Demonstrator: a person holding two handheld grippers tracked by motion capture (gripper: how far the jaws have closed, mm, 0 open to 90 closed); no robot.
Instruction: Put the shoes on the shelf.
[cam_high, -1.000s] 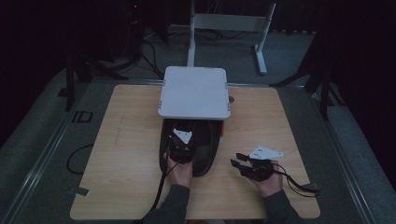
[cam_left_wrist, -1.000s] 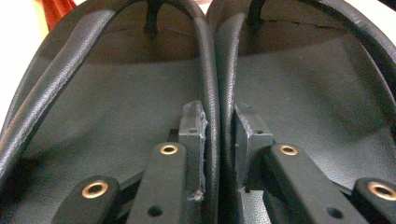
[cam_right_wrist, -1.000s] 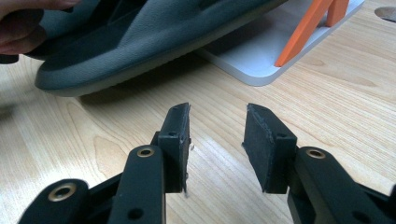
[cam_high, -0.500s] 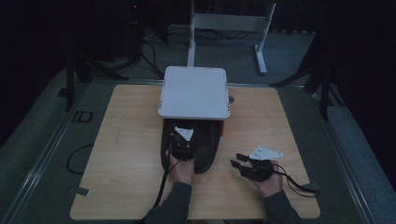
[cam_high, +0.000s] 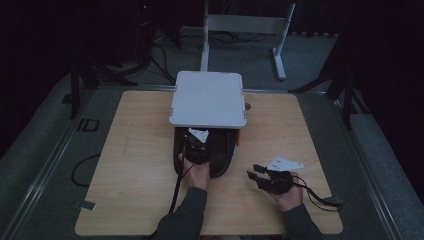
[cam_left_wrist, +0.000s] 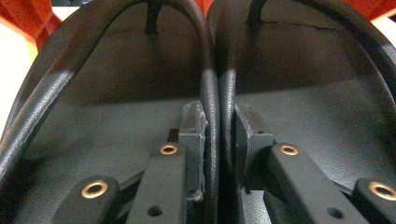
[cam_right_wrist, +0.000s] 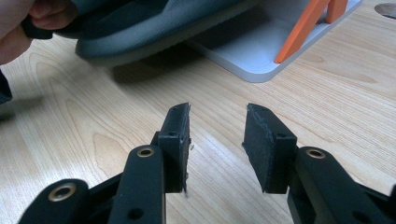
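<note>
Left hand-held gripper (cam_left_wrist: 218, 140) pinches both black slippers' (cam_left_wrist: 116, 107) rims; right hand-held gripper (cam_right_wrist: 217, 135) gapes empty.

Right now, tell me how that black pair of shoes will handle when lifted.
The left gripper pinches the shoes' two touching rims, so both probably lift together. The rolled edges look soft and may flex. The leathery finish could slip, and the soles likely hang down.

Wooden table (cam_high: 135, 165), black slippers (cam_high: 220, 155), grey stand (cam_high: 207, 97)
</note>
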